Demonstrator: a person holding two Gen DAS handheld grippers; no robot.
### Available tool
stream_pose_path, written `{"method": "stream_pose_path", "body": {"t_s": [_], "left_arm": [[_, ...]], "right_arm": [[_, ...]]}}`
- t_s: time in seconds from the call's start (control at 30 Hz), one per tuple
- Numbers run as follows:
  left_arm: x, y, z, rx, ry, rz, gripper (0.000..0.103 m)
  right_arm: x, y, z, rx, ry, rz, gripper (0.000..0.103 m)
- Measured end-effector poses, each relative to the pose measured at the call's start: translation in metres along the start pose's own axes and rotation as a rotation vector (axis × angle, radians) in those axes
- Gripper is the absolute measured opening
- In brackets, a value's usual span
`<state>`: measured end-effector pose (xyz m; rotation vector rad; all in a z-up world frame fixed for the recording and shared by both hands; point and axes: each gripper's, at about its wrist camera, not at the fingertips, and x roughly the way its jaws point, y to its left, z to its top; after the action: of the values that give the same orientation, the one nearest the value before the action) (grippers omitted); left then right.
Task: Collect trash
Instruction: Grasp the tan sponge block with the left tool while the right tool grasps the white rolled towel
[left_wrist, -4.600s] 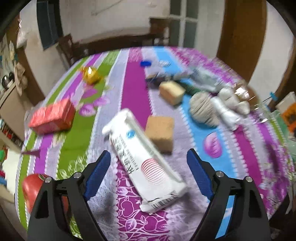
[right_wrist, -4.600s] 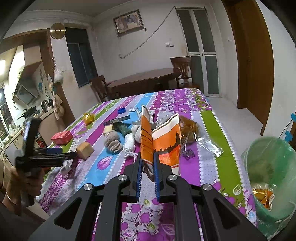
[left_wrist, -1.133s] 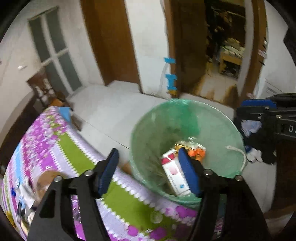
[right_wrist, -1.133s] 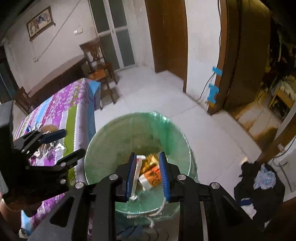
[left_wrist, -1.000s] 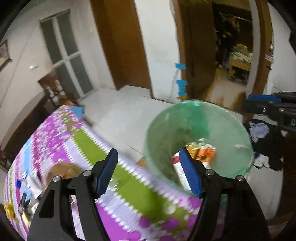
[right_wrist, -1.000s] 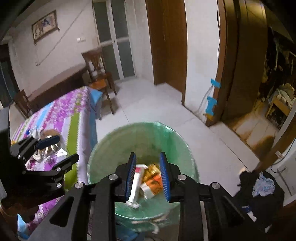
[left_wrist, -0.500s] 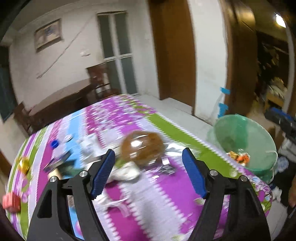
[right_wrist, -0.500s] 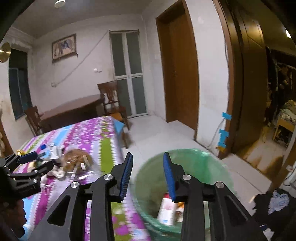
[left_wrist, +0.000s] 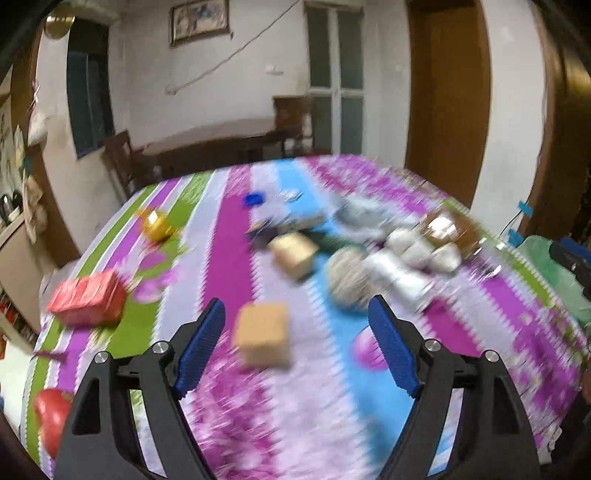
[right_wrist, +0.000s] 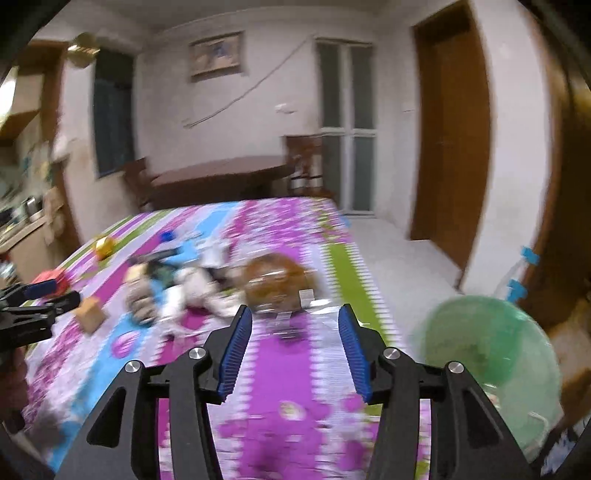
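In the left wrist view, the left gripper (left_wrist: 293, 345) had swung from the bin back to the worktop (left_wrist: 229, 258); its fingers, just widened, stood spread and empty before a tan block (left_wrist: 263, 338).

In the right wrist view, the right gripper (right_wrist: 291, 349) had left the green bin (right_wrist: 491, 350) at its right; its fingers had just been opening, empty, facing a brown wrapper (right_wrist: 277, 284). More trash awaited collection.

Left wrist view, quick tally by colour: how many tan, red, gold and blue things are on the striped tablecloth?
Tan: 2, near tan cube, far tan cube
Red: 2, red box, red rounded thing
Gold: 1, gold crumpled wrapper
Blue: 1, small blue cap
Total: 6; blurred pale heap not counted.
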<state>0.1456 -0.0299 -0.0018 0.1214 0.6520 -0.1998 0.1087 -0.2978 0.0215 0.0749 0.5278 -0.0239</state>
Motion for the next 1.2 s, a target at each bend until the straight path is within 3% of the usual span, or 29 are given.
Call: {"method": "stream_pose_path", "body": {"t_s": [0.2,0.4,0.47,0.53,0.6,0.83,0.87,0.9,0.93,1.2], "left_arm": [[0.031,0.016,-0.009,0.005,0.129,-0.054,0.078],[0.057,0.018,-0.006,0.000,0.186,-0.056,0.076],[0.064,0.022,-0.006,-0.012,0.212,-0.060,0.064],[0.073,0.026,-0.008,-0.044,0.261,-0.073,0.052],[0.071,0.032,-0.007,-0.065,0.250,-0.087,0.042],[0.070,0.037,-0.008,-0.094,0.244,-0.104,0.037],[0.071,0.037,-0.008,-0.095,0.244,-0.104,0.037],[0.070,0.037,-0.008,-0.097,0.244,-0.105,0.037],[0.070,0.038,-0.008,-0.099,0.243,-0.106,0.036],[0.057,0.038,-0.013,-0.093,0.218,-0.105,0.035]], "right_arm": [[0.037,0.057,0.006,-0.113,0.121,0.226,0.050],[0.080,0.093,0.009,-0.169,0.227,0.290,0.050],[0.096,0.098,0.010,-0.173,0.270,0.308,0.050],[0.111,0.103,0.011,-0.175,0.305,0.313,0.050],[0.125,0.108,0.012,-0.174,0.346,0.327,0.050],[0.159,0.126,0.012,-0.202,0.409,0.293,0.048],[0.161,0.129,0.013,-0.216,0.405,0.280,0.043],[0.161,0.131,0.013,-0.226,0.401,0.270,0.030],[0.160,0.132,0.012,-0.241,0.392,0.257,0.029],[0.127,0.117,-0.003,-0.200,0.381,0.265,0.028]]}}
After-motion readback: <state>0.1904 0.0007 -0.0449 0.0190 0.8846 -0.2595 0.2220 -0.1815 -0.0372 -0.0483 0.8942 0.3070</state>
